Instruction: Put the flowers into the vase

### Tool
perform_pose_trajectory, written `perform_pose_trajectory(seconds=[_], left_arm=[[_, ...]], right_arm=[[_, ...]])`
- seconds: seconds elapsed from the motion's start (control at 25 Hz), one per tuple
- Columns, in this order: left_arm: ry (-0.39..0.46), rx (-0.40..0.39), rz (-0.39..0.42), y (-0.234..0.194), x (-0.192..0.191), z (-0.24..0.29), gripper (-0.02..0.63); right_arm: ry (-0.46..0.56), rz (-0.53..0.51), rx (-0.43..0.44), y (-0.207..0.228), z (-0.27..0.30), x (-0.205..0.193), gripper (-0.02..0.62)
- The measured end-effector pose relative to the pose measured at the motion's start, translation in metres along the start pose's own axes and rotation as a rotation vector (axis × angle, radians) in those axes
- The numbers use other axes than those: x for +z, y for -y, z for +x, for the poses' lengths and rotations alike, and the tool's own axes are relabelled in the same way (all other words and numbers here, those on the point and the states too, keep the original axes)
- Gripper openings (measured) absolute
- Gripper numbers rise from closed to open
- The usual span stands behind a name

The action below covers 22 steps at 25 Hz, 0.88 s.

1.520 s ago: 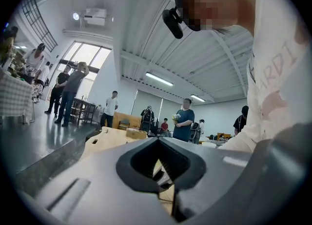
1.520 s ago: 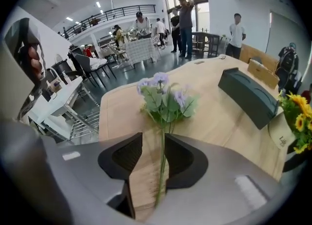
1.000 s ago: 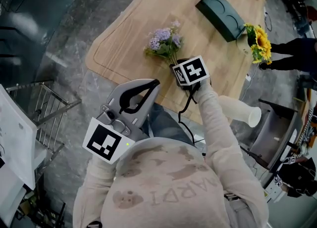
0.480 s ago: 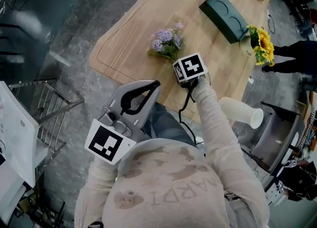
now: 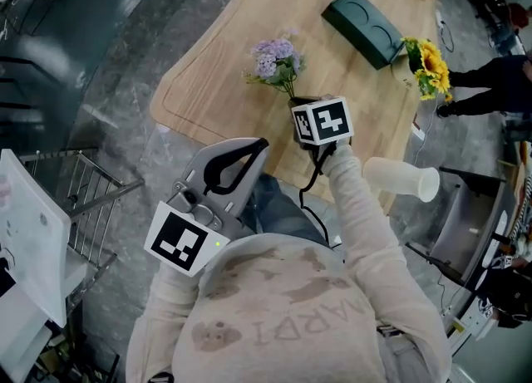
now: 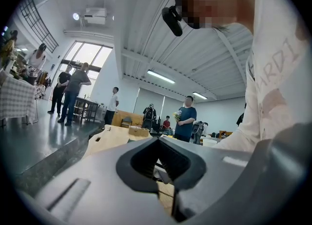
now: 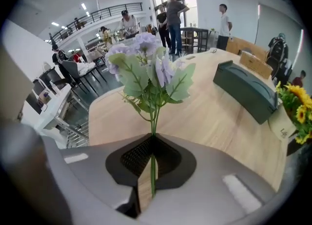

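A bunch of purple flowers (image 5: 274, 59) with green leaves is held up over the wooden table (image 5: 218, 74). My right gripper (image 5: 297, 104) is shut on its thin stems. In the right gripper view the stems (image 7: 153, 163) run down between the closed jaws and the blooms (image 7: 141, 53) stand above them. A white vase (image 5: 401, 180) appears to lie on its side at the table's near right edge, mouth to the right. My left gripper (image 5: 253, 144) is shut with nothing in it, held off the table near my body; its view faces out across the room.
A dark green box (image 5: 363, 26) lies at the table's far side, also in the right gripper view (image 7: 246, 92). Sunflowers (image 5: 426, 66) stand at the right edge. A metal rack (image 5: 91, 198) is on the floor at the left. Several people stand in the room.
The purple bunch stands a little more upright and farther up the table in the right gripper. The left gripper has stayed where it was.
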<state>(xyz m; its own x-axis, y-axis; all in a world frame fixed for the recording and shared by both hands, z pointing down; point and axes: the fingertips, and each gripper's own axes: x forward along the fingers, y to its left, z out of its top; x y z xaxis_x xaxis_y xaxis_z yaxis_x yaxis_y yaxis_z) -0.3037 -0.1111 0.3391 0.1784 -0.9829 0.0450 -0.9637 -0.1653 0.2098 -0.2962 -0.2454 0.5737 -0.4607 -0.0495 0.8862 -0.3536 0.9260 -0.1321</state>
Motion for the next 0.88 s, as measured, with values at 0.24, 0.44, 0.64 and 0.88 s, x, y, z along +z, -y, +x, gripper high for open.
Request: perform_pose_trajectory(seconds=[0.24, 0.44, 0.64, 0.88], left_arm=[[0.019, -0.086, 0.031, 0.024, 0.007, -0.005, 0.000], [0.026, -0.190, 0.048, 0.053, 0.005, -0.010, 0.000], [0.018, -0.315, 0.058, 0.088, -0.002, -0.007, 0.000], [0.013, -0.443, 0.075, 0.126, -0.004, -0.001, 0.000]], right_arm=[[0.226, 0.034, 0.016, -0.021, -0.060, 0.030, 0.034], [0.407, 0.067, 0.000, -0.034, -0.122, 0.037, 0.034], [0.593, 0.097, -0.059, -0.034, -0.186, 0.024, 0.034], [0.754, 0.146, -0.136, -0.029, -0.253, 0.002, 0.034]])
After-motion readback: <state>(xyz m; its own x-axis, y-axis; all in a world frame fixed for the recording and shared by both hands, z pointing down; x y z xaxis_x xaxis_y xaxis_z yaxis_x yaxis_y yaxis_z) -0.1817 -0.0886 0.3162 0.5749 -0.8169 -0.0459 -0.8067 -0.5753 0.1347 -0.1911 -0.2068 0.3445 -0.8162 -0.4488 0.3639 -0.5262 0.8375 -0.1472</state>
